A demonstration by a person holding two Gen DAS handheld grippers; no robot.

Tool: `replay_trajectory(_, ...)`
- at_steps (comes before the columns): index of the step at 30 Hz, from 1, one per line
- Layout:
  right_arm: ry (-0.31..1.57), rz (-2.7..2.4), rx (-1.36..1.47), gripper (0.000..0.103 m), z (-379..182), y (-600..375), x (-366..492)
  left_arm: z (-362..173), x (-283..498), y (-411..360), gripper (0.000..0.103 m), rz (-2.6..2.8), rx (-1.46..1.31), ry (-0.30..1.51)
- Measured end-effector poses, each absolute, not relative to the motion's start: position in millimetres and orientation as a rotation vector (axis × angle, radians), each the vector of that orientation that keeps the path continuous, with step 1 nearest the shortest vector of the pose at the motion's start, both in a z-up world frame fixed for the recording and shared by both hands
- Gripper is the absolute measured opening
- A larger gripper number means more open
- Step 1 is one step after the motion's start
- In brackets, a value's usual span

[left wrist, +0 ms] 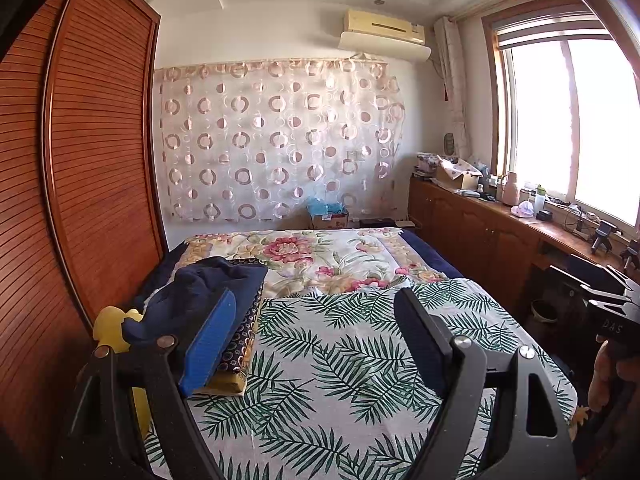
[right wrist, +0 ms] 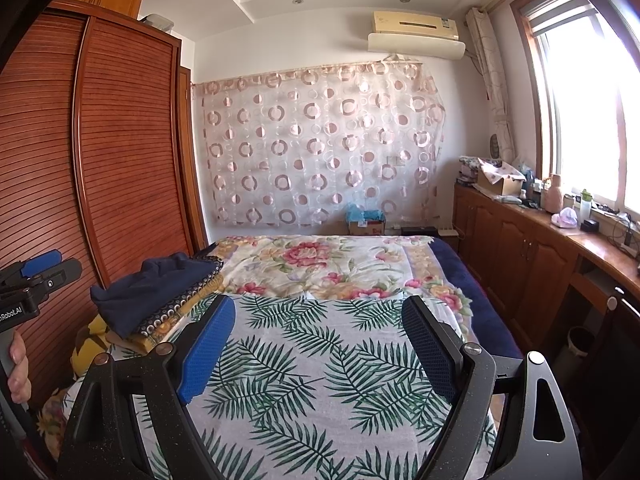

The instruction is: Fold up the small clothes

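A pile of clothes (left wrist: 208, 280) lies at the left side of the bed: a dark navy garment on top of a folded cloth with a ring pattern. In the right wrist view the same pile of clothes (right wrist: 160, 288) sits to the left of my fingers. My left gripper (left wrist: 316, 296) hovers open over the palm-leaf sheet (left wrist: 340, 360), its left blue pad beside the pile, with nothing between the jaws. My right gripper (right wrist: 320, 302) is open too, over the palm-leaf sheet (right wrist: 320, 360), and holds nothing. Each gripper shows at the edge of the other's view, as the right gripper (left wrist: 600, 288) and the left gripper (right wrist: 56, 266).
A slatted wooden wardrobe (left wrist: 92, 160) runs along the bed's left side. A yellow item (left wrist: 112, 324) lies between the pile and the wardrobe. A floral quilt (left wrist: 304, 256) covers the far half of the bed. A cluttered wooden counter (right wrist: 560, 240) stands under the window on the right, with a bin (right wrist: 580, 340) below.
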State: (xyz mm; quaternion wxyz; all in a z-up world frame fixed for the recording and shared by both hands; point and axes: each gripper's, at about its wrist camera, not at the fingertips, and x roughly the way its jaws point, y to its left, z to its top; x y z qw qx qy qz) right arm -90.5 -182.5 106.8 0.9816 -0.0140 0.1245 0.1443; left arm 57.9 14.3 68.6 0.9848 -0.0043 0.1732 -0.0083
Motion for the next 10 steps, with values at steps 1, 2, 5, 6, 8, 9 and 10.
replay_trajectory(1, 0.251, 0.29, -0.028, 0.087, 106.8, -182.7, -90.4, 68.5, 57.8, 14.1, 0.082, -0.018, -0.009, 0.348)
replay_trajectory(2, 0.251, 0.292, -0.028, 0.087, 106.9, -182.9, -90.3, 68.5, 58.1, 14.7, 0.082, -0.017, -0.007, 0.348)
replay_trajectory(5, 0.251, 0.291, -0.027, 0.087, 106.8, -182.7, -90.1, 68.4, 57.7, 15.2, 0.082, -0.018, -0.009, 0.347)
replay_trajectory(6, 0.251, 0.292, -0.027, 0.087, 106.7, -182.6, -89.9, 68.4, 57.8, 15.0, 0.082, -0.017, -0.009, 0.347)
replay_trajectory(8, 0.251, 0.291, -0.027, 0.087, 106.6, -182.2, -90.0, 68.2, 57.7, 15.0, 0.082, -0.018, -0.008, 0.347)
replay_trajectory(9, 0.251, 0.291, -0.027, 0.087, 106.6, -182.1, -90.1, 68.1, 57.9, 15.3, 0.082, -0.016, -0.008, 0.348)
replay_trajectory(10, 0.25, 0.291, -0.027, 0.087, 106.6, -182.0, -90.1, 68.1, 58.3, 16.0, 0.082, -0.015, -0.008, 0.349)
